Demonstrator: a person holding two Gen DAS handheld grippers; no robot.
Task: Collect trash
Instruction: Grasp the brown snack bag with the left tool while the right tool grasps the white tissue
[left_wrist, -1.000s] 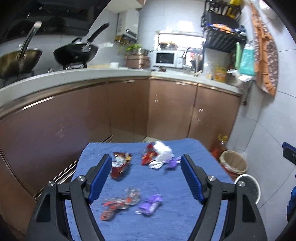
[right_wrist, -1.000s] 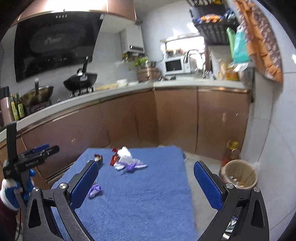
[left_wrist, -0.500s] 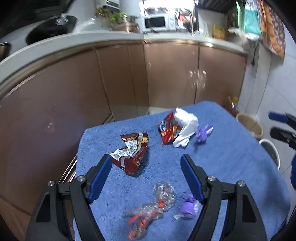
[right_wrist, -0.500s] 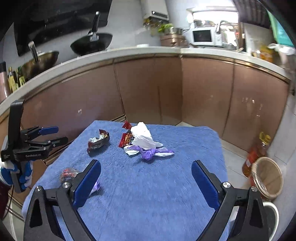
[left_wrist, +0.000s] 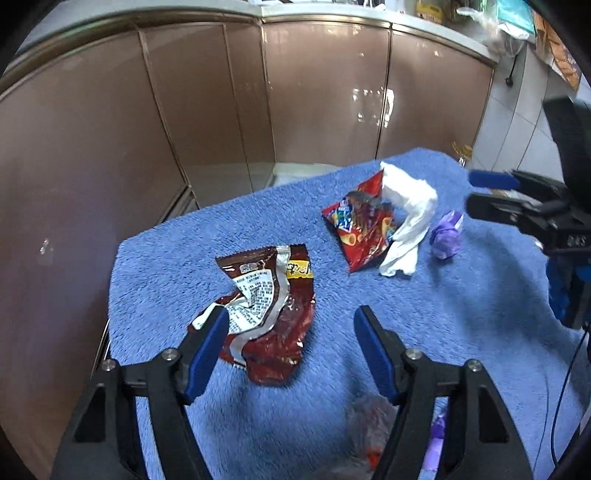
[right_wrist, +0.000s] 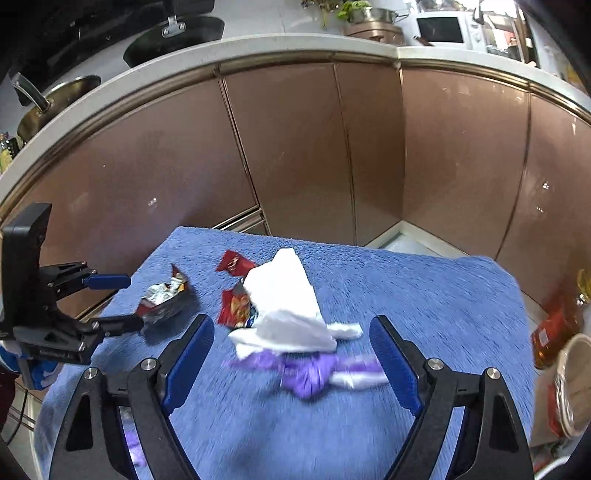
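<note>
Trash lies on a blue towel-covered table (left_wrist: 461, 306) (right_wrist: 424, 295). My left gripper (left_wrist: 290, 332) is open, its fingers either side of a crumpled brown snack bag (left_wrist: 269, 314) (right_wrist: 164, 301). Farther right lie a red snack bag (left_wrist: 360, 229), a white tissue (left_wrist: 406, 214) and a purple wrapper (left_wrist: 447, 236). A clear wrapper (left_wrist: 369, 424) lies between the left gripper's arms. My right gripper (right_wrist: 291, 350) is open over the white tissue (right_wrist: 288, 306) and purple wrapper (right_wrist: 310, 373); the red bag (right_wrist: 236, 306) lies just left of them.
Brown cabinet fronts (left_wrist: 314, 92) curve around behind the table under a white counter (right_wrist: 258, 48). A wicker bin (right_wrist: 572, 384) and an oil bottle (right_wrist: 554, 332) stand on the floor at the right. Each gripper shows in the other's view.
Both grippers have dropped and moved forward toward the table. The left now brackets the brown bag; the right has closed in on the tissue and purple wrapper. Both stay open.
</note>
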